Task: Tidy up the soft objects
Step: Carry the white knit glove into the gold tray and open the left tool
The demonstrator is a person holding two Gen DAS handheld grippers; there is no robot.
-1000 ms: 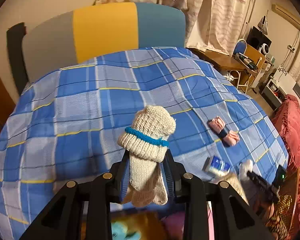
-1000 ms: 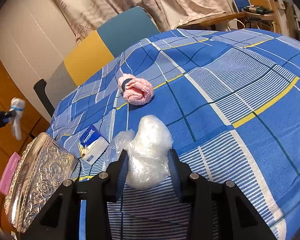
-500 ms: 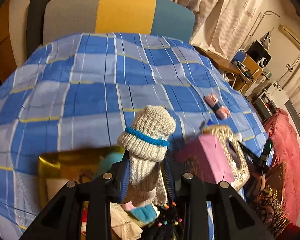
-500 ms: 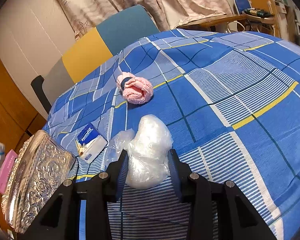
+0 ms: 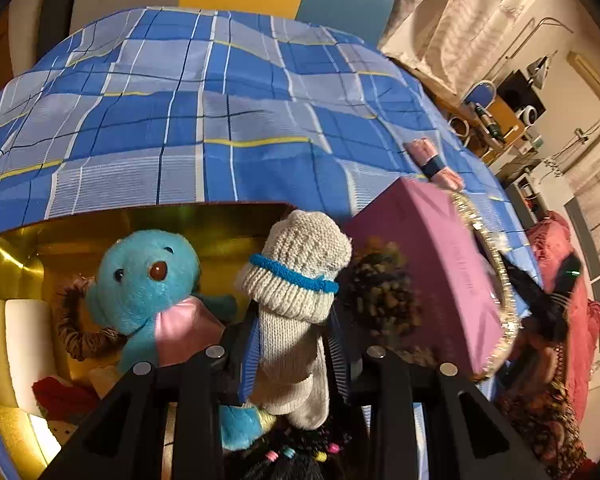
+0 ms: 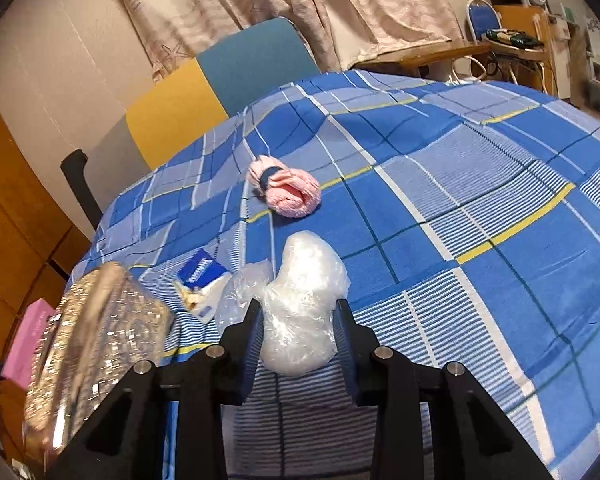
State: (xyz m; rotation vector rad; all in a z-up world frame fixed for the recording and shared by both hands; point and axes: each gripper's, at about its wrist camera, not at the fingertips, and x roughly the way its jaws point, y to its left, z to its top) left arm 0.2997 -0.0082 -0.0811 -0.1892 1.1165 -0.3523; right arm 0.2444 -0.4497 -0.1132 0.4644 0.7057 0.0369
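My left gripper (image 5: 294,328) is shut on a beige knitted sock bundle (image 5: 300,264) with a blue band. It hangs over an open gold box (image 5: 140,216) that holds a blue plush toy (image 5: 140,280), a brown scrunchie (image 5: 72,328) and other soft items. My right gripper (image 6: 298,312) has a crumpled clear plastic bag (image 6: 304,276) between its fingers. Its jaws are closing and the pads press the bag's sides just above the blue checked bedcover (image 6: 460,200). A rolled pink sock pair (image 6: 286,190) lies further back on the cover, also seen as the pink sock pair (image 5: 434,162).
A pink box (image 5: 432,260) and an ornate glittery lid (image 6: 96,344) stand to the right of the gold box. A blue tissue pack (image 6: 202,276) lies left of the bag. A grey, yellow and teal chair back (image 6: 204,92) rises behind the bed.
The left gripper has come down with the sock bundle from over the bedcover to over the open gold box. The right gripper's fingers have narrowed on the plastic bag and lifted slightly.
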